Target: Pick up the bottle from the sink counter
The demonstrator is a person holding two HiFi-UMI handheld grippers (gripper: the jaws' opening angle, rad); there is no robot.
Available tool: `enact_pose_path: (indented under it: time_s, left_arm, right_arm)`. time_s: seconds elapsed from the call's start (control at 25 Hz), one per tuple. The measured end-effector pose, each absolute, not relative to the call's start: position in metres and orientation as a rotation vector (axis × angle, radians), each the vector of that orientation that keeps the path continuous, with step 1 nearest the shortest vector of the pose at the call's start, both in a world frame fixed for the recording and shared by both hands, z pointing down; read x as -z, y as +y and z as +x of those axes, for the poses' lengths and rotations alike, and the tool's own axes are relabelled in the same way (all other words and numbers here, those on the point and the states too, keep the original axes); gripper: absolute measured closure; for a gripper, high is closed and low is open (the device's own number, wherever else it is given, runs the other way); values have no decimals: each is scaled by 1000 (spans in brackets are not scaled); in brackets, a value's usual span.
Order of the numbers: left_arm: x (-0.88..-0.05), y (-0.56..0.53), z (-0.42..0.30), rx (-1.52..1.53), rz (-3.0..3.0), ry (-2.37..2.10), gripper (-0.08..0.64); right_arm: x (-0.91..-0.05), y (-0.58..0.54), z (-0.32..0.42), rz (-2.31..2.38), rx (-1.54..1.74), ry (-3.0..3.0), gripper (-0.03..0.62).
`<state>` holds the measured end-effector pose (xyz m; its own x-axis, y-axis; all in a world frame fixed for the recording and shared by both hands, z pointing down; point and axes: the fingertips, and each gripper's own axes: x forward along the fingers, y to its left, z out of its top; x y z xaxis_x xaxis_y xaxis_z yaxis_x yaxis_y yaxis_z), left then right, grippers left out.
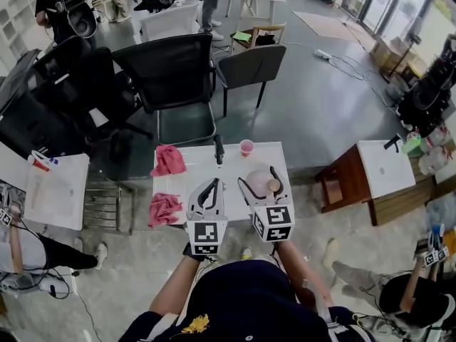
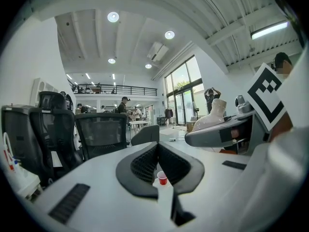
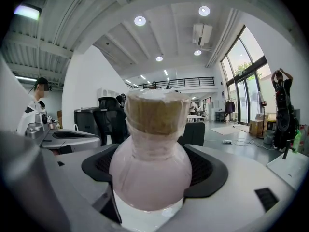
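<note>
Bottle (image 3: 149,163) — pink, round-bellied — sits clamped between the jaws of the right hand-held gripper (image 1: 261,182).

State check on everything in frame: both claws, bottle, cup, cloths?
left claw: shut, nothing in it.
right claw: shut on the bottle.
bottle: neck up, gripped at its round body; lifted or resting, cannot tell.
cup: upright on the table.
far pink cloth: crumpled.
near pink cloth: crumpled.
</note>
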<state>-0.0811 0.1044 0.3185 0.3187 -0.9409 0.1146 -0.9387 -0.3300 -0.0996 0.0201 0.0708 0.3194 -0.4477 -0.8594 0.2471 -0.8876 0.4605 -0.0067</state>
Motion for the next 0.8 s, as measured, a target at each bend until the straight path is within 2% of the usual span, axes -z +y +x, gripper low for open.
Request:
enact_pose_path:
  time_s: [0.8]
  left_arm:
    - [-282,122,-90,158,-2528,1819,541]
  right_arm:
    - [-291,102,30,1536,-190,-2558,162]
